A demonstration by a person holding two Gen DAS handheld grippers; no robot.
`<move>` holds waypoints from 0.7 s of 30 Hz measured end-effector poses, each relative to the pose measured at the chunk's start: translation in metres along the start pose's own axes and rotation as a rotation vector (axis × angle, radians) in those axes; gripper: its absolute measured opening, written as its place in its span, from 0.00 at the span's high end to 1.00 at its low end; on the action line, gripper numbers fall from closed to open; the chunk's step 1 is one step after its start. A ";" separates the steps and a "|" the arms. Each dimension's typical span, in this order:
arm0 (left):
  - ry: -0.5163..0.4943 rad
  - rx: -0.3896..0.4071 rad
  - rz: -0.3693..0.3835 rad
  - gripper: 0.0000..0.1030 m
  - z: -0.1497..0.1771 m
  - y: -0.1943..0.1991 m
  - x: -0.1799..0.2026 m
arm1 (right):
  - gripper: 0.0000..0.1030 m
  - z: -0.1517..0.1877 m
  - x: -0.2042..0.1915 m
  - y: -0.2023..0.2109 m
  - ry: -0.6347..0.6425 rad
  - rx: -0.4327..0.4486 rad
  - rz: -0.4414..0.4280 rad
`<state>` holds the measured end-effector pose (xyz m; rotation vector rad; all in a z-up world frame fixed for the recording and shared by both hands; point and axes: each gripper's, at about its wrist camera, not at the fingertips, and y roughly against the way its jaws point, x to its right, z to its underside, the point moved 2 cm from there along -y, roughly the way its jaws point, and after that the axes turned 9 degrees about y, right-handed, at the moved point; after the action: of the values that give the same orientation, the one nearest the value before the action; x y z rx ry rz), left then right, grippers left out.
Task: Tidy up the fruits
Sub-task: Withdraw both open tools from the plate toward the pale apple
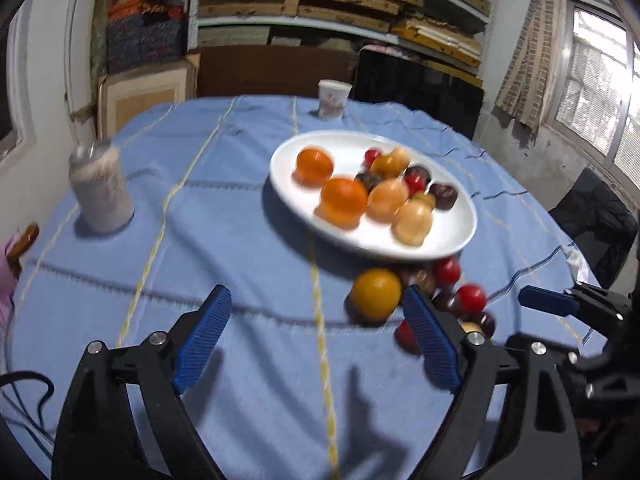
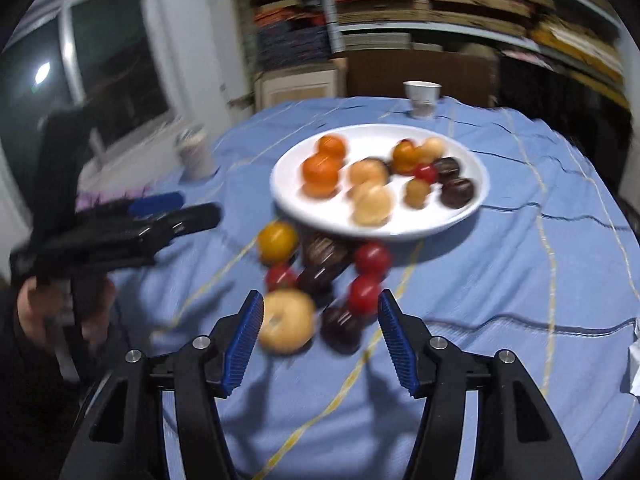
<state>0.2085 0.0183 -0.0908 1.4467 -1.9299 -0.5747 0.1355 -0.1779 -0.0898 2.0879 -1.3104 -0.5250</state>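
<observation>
Loose fruit cluster sits on the blue-clothed table just in front of the white plate: yellow-orange one, pale one, red ones, dark ones. Plate already carries oranges, pale and dark fruit, so it reads as the collection point; the cluster is what's left.

Right hand-held gripper is about half open and empty, with the pale and dark fruit showing between its fingers, probably lined up for a pick, though blur makes the target unclear.

Left hand-held gripper is wide open and empty over bare cloth; the yellow-orange fruit is just beyond its right finger.

Jar and cup stand well clear.
</observation>
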 end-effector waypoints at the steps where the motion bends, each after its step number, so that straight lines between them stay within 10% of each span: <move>1: 0.015 -0.015 0.003 0.17 0.006 -0.003 -0.005 | 0.42 0.002 -0.006 -0.002 0.018 -0.009 0.006; 12: -0.136 -0.077 0.107 0.18 0.042 0.006 0.031 | 0.47 0.024 0.023 -0.011 -0.184 -0.045 0.087; 16: -0.249 -0.124 0.112 0.45 0.059 -0.001 0.060 | 0.52 0.029 0.033 -0.014 -0.239 -0.040 0.042; 21: -0.275 -0.155 0.129 0.49 0.062 -0.010 0.082 | 0.52 0.035 0.044 -0.006 -0.307 0.011 0.036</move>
<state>0.1556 -0.0651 -0.1208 1.1867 -2.1181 -0.8797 0.1363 -0.2256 -0.1201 2.0457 -1.5194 -0.8507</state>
